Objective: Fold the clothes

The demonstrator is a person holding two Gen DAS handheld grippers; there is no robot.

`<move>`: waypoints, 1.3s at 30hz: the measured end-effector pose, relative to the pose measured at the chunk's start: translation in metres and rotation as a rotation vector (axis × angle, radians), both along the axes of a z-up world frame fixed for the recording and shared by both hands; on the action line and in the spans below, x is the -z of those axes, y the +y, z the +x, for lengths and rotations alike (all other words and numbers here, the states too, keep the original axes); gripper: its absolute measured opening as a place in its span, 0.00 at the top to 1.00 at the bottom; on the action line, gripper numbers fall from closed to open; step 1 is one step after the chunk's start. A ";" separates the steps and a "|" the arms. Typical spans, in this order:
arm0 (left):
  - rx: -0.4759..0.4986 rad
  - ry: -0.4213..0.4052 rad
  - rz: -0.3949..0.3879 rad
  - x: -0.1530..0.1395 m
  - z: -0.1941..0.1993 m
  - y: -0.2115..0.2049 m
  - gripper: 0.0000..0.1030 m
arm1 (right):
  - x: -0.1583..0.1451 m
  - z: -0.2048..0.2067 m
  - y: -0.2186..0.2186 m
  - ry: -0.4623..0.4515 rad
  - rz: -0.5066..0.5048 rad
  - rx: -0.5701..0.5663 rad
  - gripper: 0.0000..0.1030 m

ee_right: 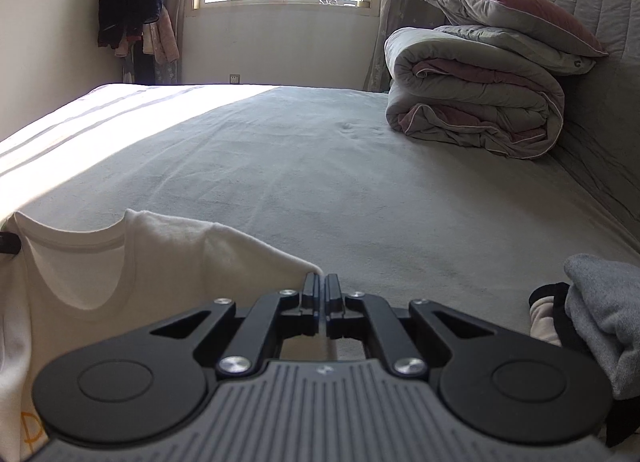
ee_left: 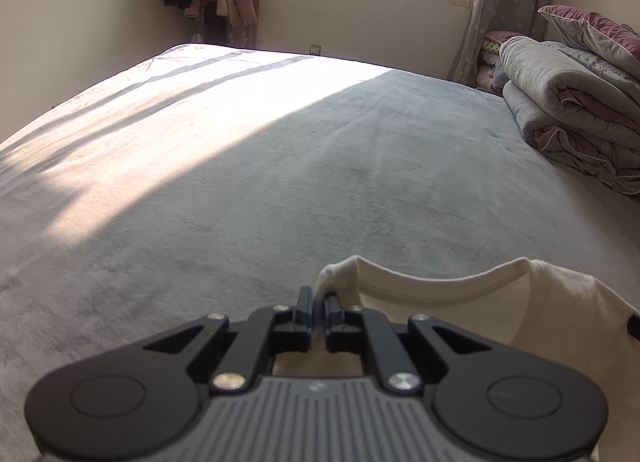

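Observation:
A cream white T-shirt [ee_left: 480, 314] hangs stretched between my two grippers above the grey bed [ee_left: 280, 181], its round neckline facing up. My left gripper [ee_left: 319, 302] is shut on the shirt's left shoulder. In the right wrist view the same T-shirt [ee_right: 160, 262] spreads to the left, and my right gripper [ee_right: 322, 286] is shut on its right shoulder tip. Orange print shows on the shirt at the lower left of that view. The rest of the shirt hangs below, hidden by the grippers.
A folded grey and mauve duvet [ee_right: 476, 101] with a pillow [ee_right: 516, 13] on top lies at the bed's far right by the headboard. A pile of grey and black clothes [ee_right: 592, 314] lies at the right. Clothes hang in the far left corner [ee_right: 132, 1].

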State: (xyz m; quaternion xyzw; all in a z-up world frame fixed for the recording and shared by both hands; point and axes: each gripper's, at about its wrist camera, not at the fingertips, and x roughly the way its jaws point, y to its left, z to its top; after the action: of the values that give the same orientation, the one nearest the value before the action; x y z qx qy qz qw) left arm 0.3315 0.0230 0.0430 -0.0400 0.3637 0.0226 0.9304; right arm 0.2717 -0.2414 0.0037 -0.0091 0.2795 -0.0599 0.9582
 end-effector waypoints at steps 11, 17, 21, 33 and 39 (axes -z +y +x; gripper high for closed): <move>0.043 0.059 0.025 -0.010 -0.021 -0.008 0.45 | -0.013 -0.024 0.004 0.051 0.009 -0.054 0.53; 0.080 0.127 0.020 -0.012 -0.058 -0.006 0.39 | -0.019 -0.052 0.009 0.087 0.046 -0.063 0.53; 0.096 0.182 -0.008 -0.008 -0.087 0.002 0.39 | -0.016 -0.079 0.012 0.126 0.096 -0.063 0.53; 0.122 0.202 -0.076 -0.006 -0.164 0.018 0.39 | 0.007 -0.158 0.027 0.245 0.104 -0.094 0.53; 0.115 0.212 -0.179 -0.002 -0.197 0.023 0.40 | 0.011 -0.188 0.023 0.325 0.140 -0.098 0.53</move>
State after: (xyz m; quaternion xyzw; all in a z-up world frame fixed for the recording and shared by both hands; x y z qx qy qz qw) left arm 0.1342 0.0464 0.0448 -0.0994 0.4622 -0.0590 0.8792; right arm 0.0834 -0.2185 -0.0076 0.0346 0.4333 0.0087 0.9005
